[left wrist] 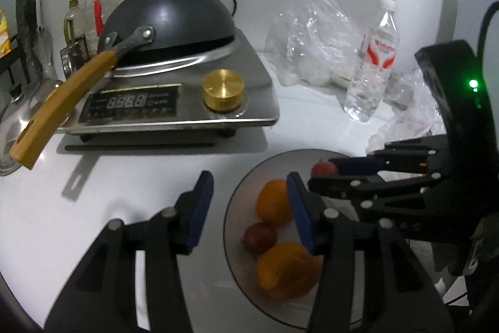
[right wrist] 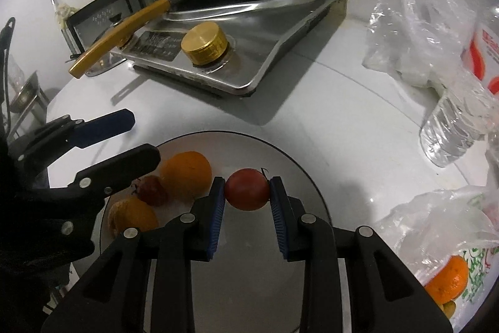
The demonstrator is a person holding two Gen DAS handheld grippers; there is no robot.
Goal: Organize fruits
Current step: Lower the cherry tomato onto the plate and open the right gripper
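A white plate (right wrist: pixel 299 177) lies on the white counter and also shows in the left wrist view (left wrist: pixel 230 223). On it lie two oranges (right wrist: pixel 187 177) (right wrist: pixel 134 214) and a small red fruit (right wrist: pixel 152 191). My right gripper (right wrist: pixel 247 189) is shut on another red fruit (right wrist: pixel 247 188), held over the plate's middle. In the left wrist view the right gripper (left wrist: pixel 324 169) holds that fruit (left wrist: pixel 322 168) at the plate's far side. My left gripper (left wrist: pixel 249 208) is open and empty over the plate's left rim, with oranges (left wrist: pixel 271 202) (left wrist: pixel 287 270) beside it.
An induction cooker (left wrist: pixel 174 102) with an upturned dark wok (left wrist: pixel 168 17) and its wooden handle (left wrist: pixel 62 105) stands behind. A water bottle (left wrist: pixel 371 64) and clear plastic bags (left wrist: pixel 315 33) are at the right. A bag with another orange (right wrist: pixel 449 280) lies near right.
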